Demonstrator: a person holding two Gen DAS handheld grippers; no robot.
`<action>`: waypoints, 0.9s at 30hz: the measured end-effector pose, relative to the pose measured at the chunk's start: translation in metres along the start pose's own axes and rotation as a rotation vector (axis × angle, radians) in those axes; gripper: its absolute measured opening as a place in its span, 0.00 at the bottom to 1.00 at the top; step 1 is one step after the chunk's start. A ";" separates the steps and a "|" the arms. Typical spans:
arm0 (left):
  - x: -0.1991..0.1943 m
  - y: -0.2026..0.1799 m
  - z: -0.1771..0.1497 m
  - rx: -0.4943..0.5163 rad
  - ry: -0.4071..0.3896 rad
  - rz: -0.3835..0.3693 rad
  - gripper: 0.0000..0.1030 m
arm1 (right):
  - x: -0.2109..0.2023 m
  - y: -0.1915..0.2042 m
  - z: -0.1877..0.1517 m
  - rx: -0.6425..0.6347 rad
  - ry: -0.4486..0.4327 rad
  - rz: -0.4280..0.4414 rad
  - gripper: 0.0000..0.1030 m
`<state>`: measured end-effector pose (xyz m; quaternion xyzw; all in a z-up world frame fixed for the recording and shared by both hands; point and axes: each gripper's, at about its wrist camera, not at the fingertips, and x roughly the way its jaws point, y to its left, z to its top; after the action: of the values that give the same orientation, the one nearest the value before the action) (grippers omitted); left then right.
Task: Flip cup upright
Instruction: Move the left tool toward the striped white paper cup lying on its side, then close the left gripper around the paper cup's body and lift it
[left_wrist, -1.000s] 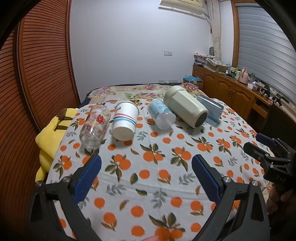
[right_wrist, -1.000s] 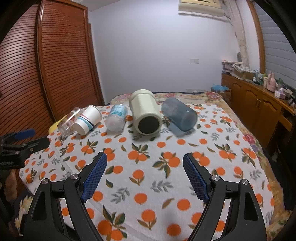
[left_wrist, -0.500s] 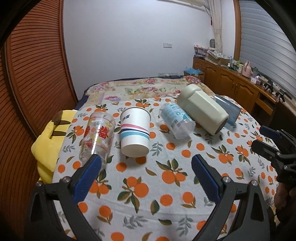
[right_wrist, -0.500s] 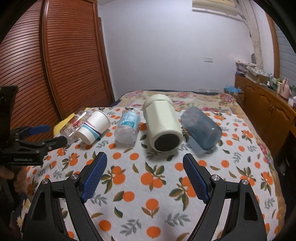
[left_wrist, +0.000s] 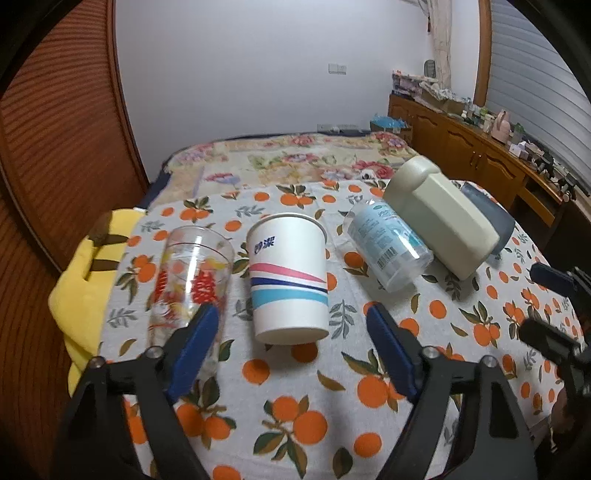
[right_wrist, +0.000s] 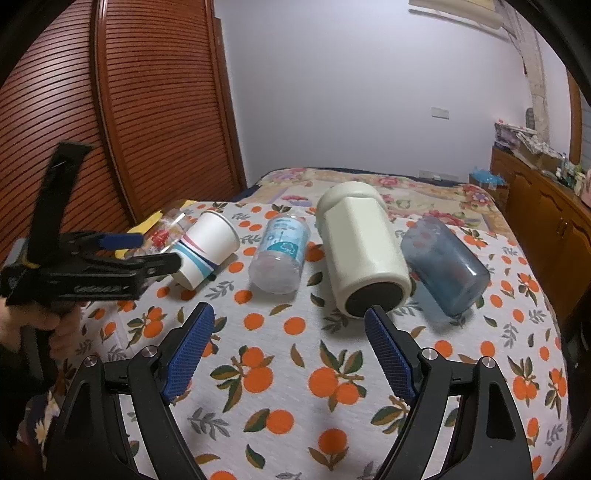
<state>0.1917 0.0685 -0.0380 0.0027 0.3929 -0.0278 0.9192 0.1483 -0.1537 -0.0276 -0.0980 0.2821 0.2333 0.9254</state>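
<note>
Several cups lie on their sides in a row on the orange-print cloth. From the left: a clear glass with red print, a white paper cup with pink and blue stripes, a clear plastic cup with a blue label, a big cream tumbler and a blue-grey cup. My left gripper is open, just in front of the paper cup's base. My right gripper is open, in front of the label cup and the cream tumbler. The left gripper also shows in the right wrist view.
A yellow plush toy lies at the bed's left edge by the brown slatted wardrobe. A floral quilt covers the far end of the bed. A wooden sideboard with clutter runs along the right wall.
My left gripper has moved forward and left toward the paper cup, which now looms between its fingers. My right gripper has moved forward toward the label cup and cream tumbler. The cups have not moved.
</note>
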 end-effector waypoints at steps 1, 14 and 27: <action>0.005 0.001 0.002 -0.001 0.013 -0.002 0.74 | 0.001 0.001 0.000 -0.003 0.002 0.002 0.83; 0.041 0.002 0.017 0.023 0.082 0.047 0.71 | 0.005 0.004 -0.004 -0.005 0.005 0.016 0.83; 0.048 -0.002 0.013 0.054 0.104 0.076 0.55 | 0.002 -0.001 -0.007 0.010 0.003 0.012 0.83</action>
<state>0.2342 0.0637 -0.0633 0.0437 0.4389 -0.0033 0.8975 0.1469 -0.1557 -0.0347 -0.0918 0.2851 0.2371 0.9242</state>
